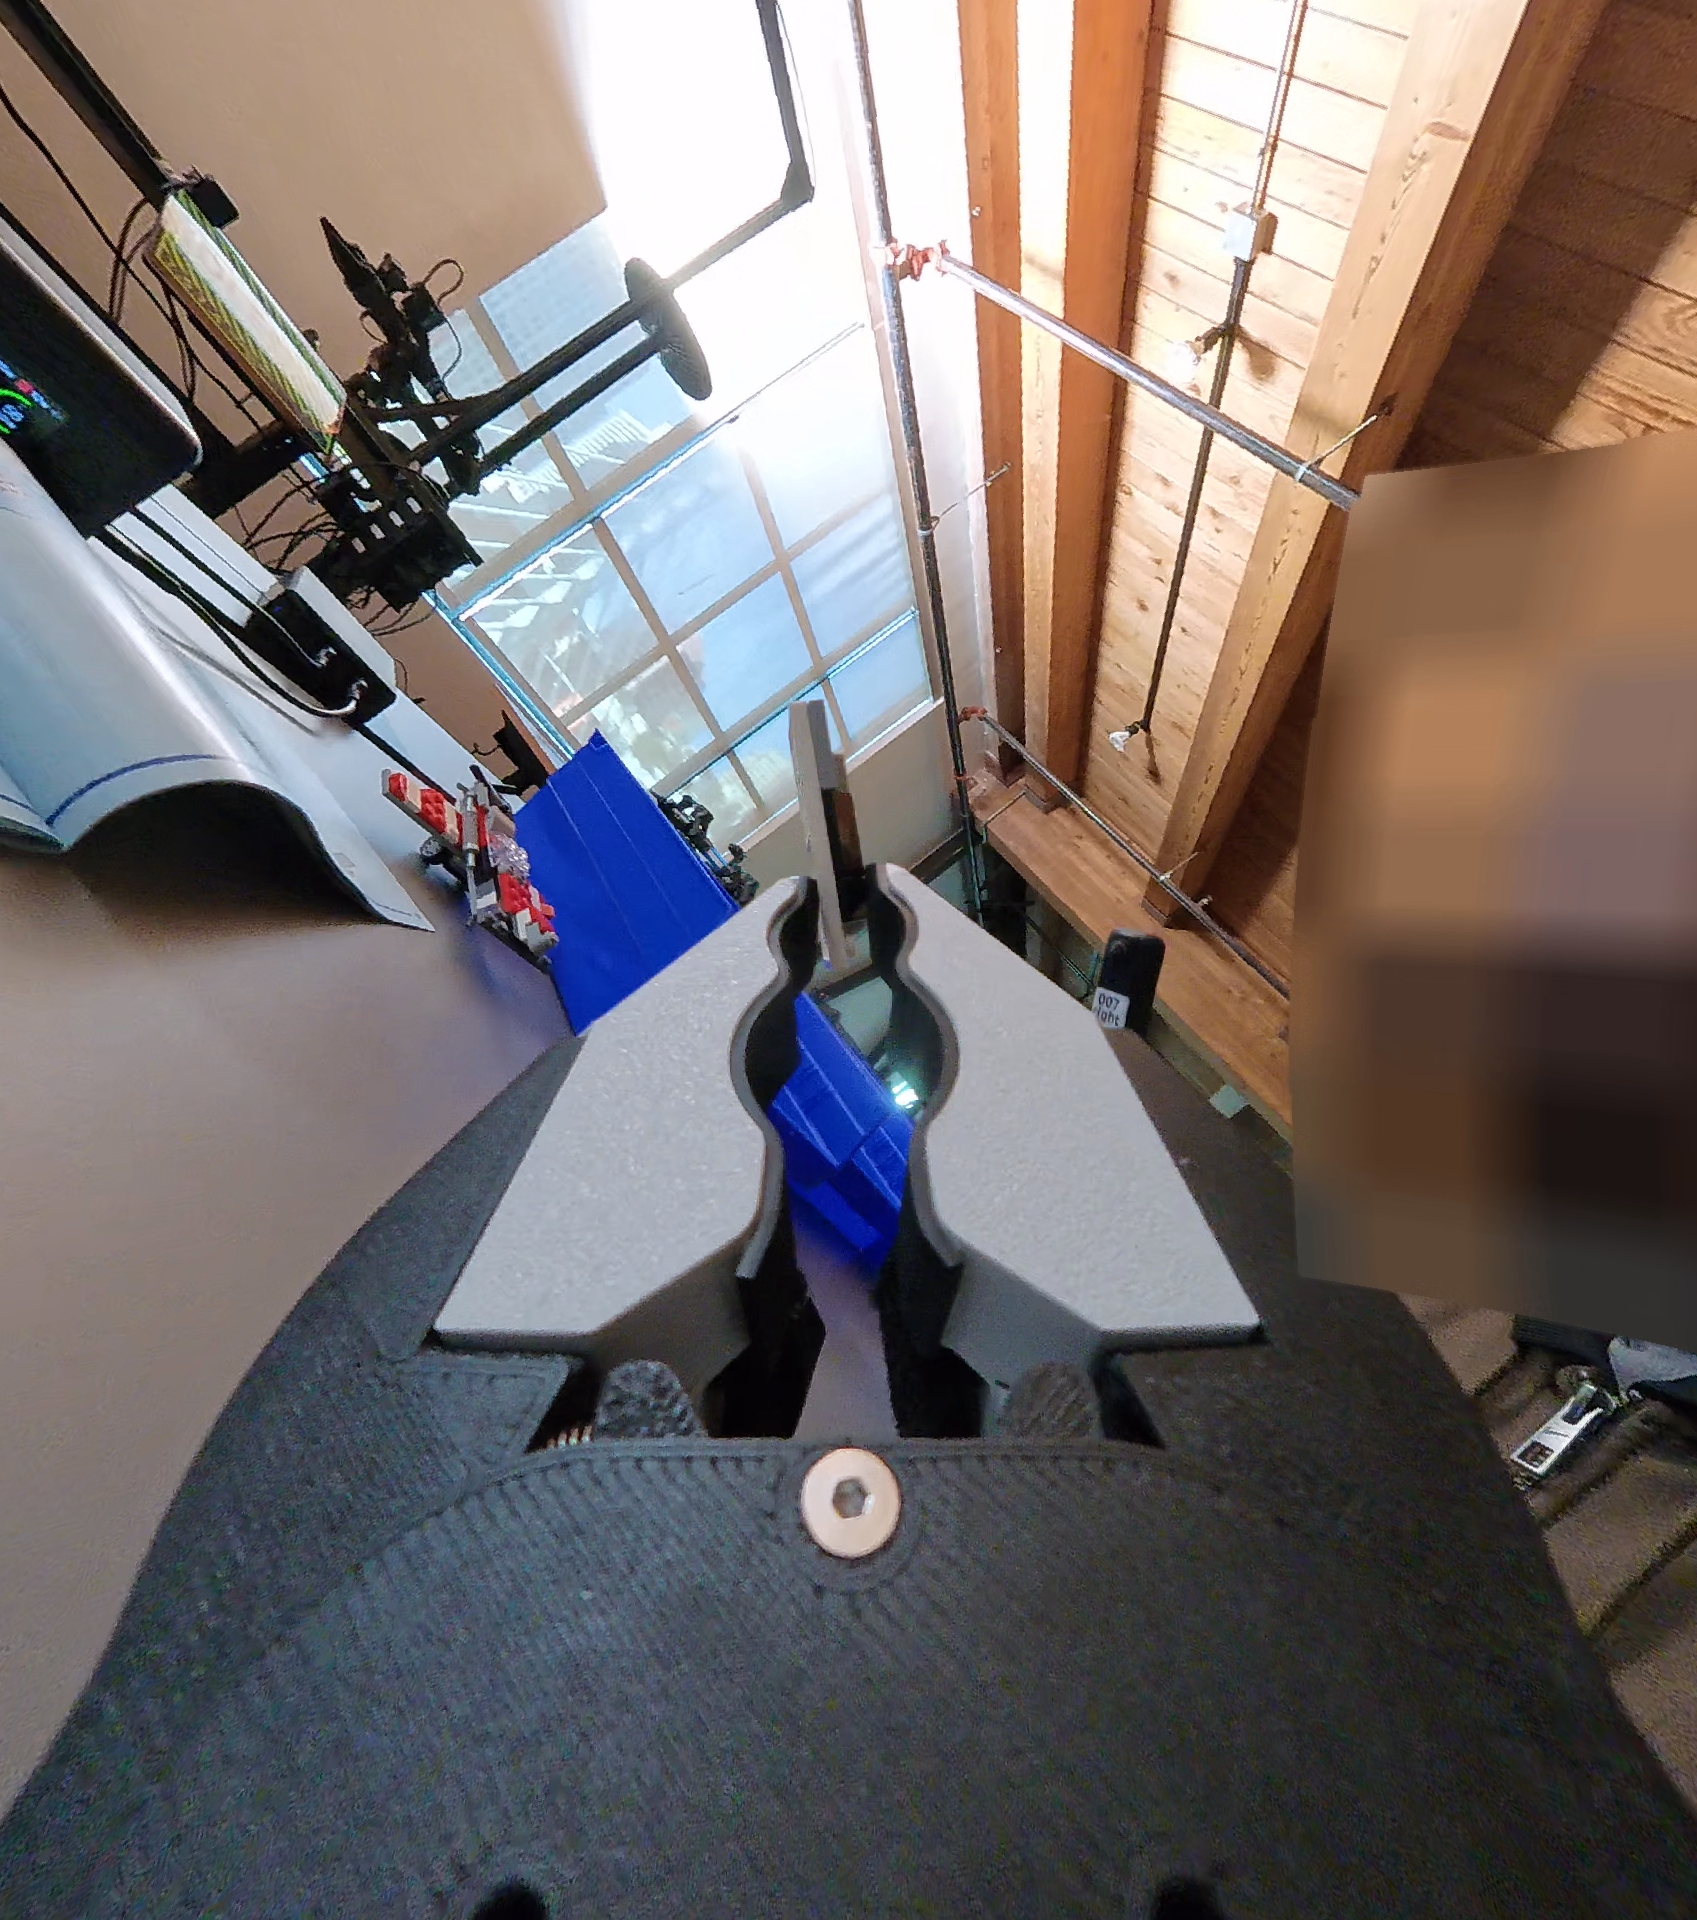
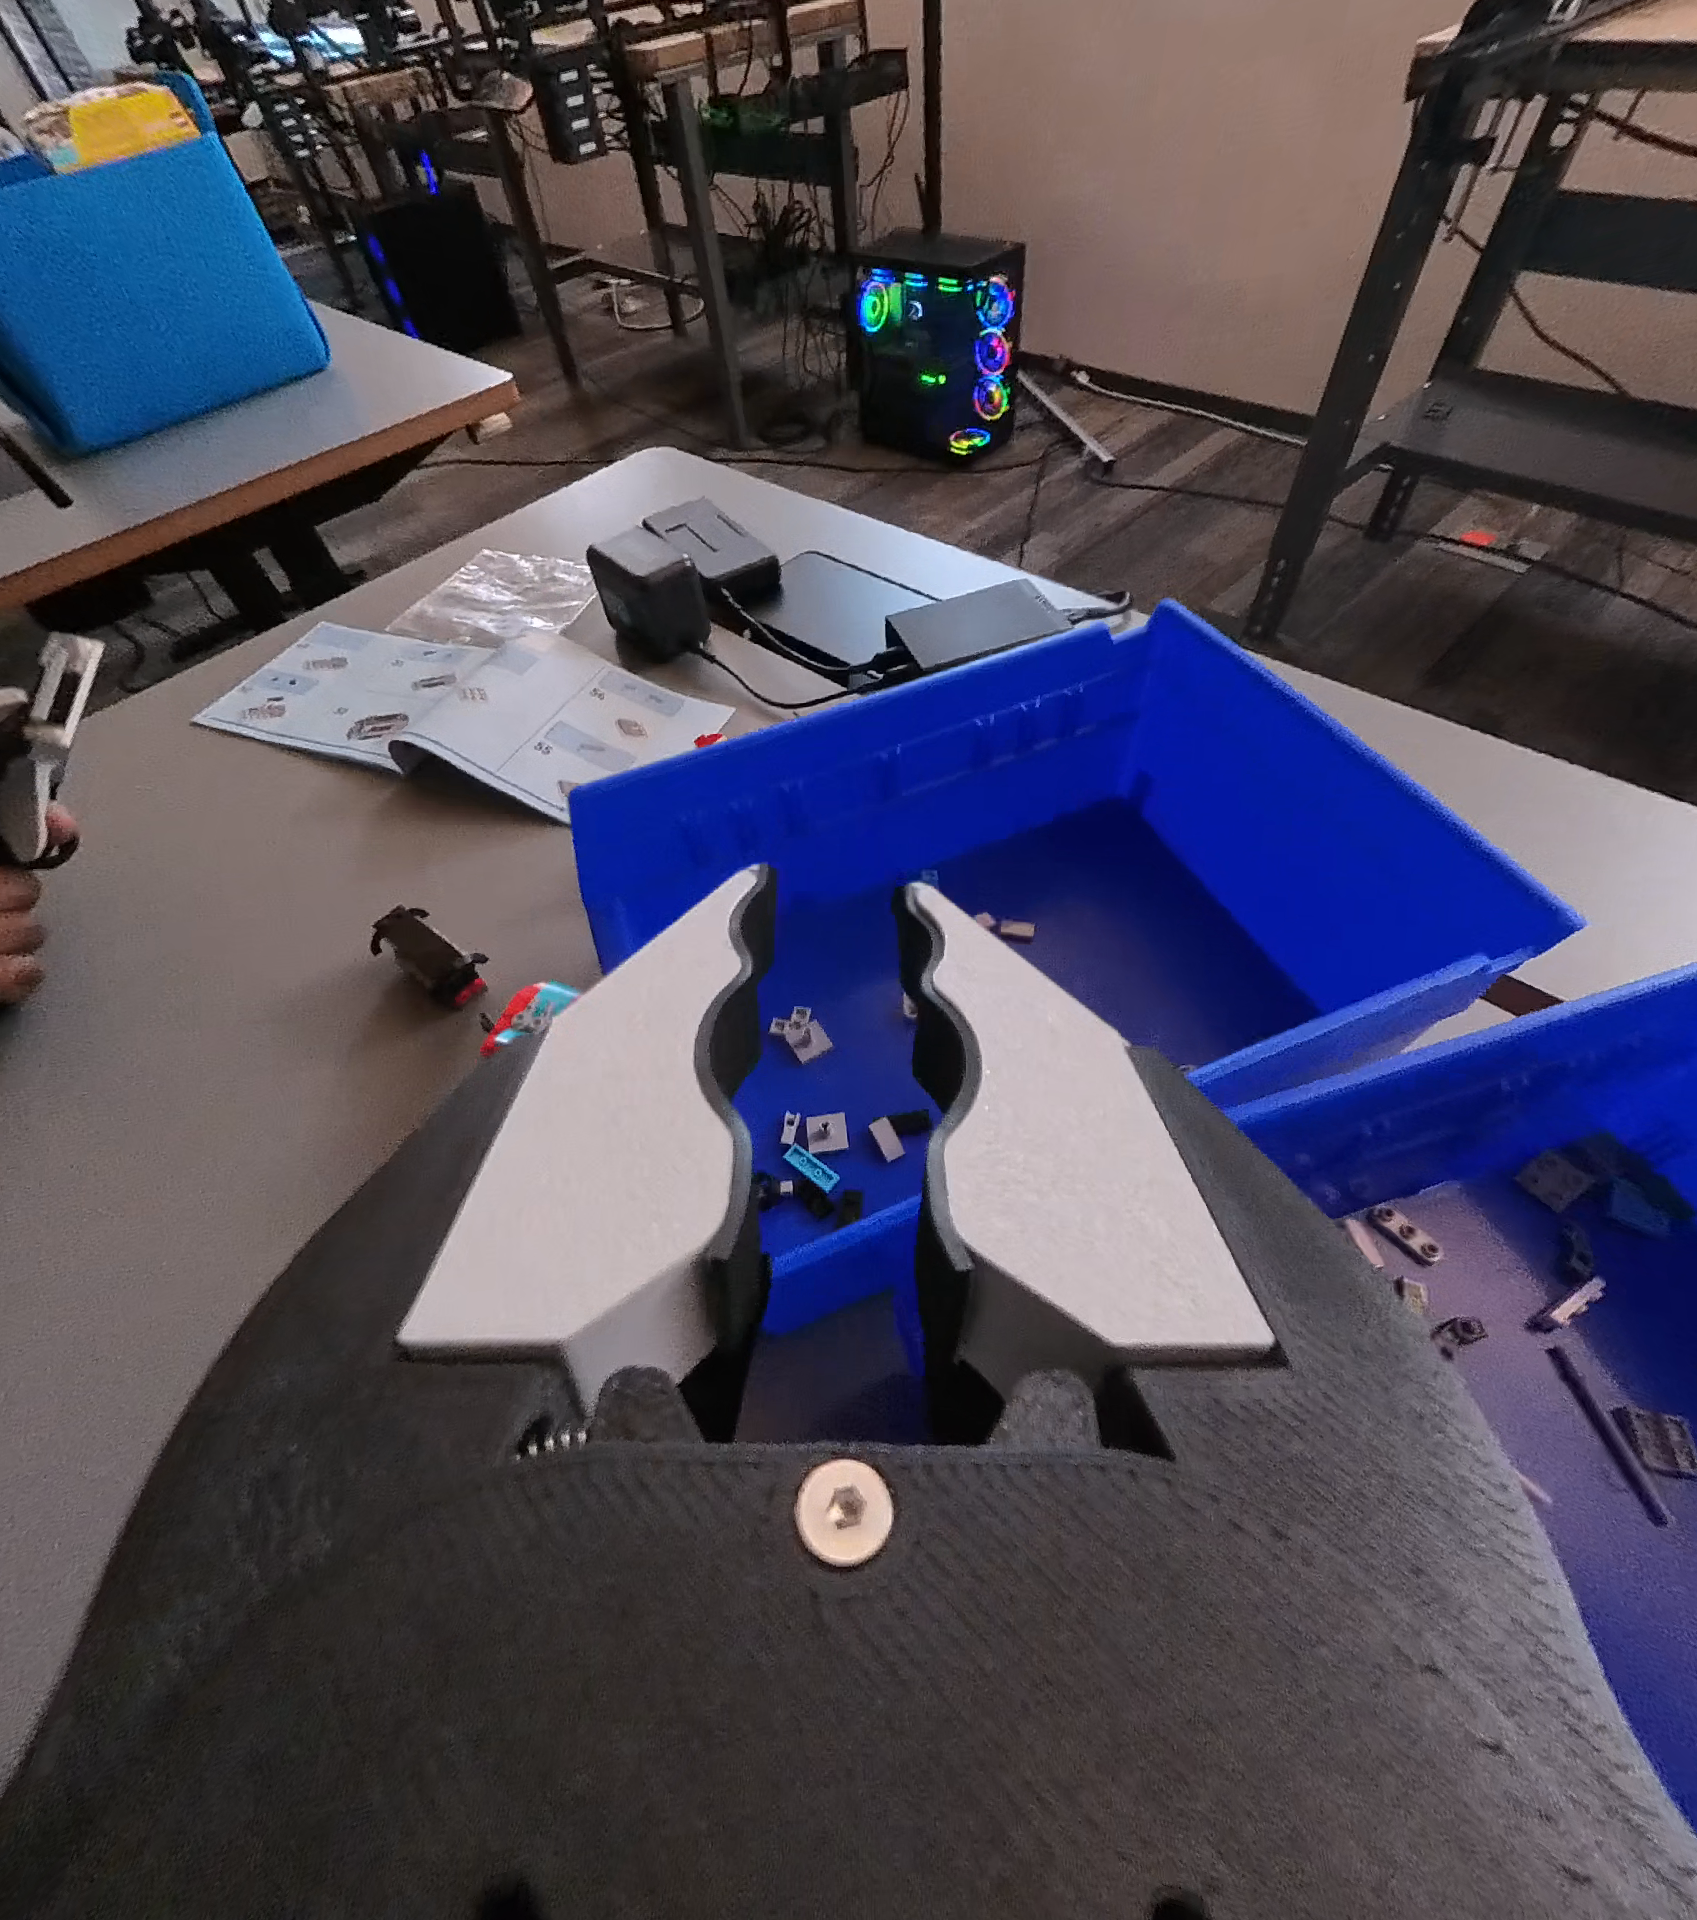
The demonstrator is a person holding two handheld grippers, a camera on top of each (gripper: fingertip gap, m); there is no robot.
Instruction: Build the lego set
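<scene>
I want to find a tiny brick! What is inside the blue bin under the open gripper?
The blue bin holds a few small loose pieces: grey ones, a light blue one and black ones. The right gripper covers part of the floor, so more may hide there.

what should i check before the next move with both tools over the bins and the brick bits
1. Left tool grips the grey and black brick piece at its tips: ok.
2. Right tool open with nothing between its fingers: ok.
3. Right tool above the blue bin, not touching its walls: ok.
4. Loose small bricks on the bin floor below the right tool: ok.
5. Instruction booklet open on the table: ok.
6. How firmly the held piece sits: cannot tell.
</scene>
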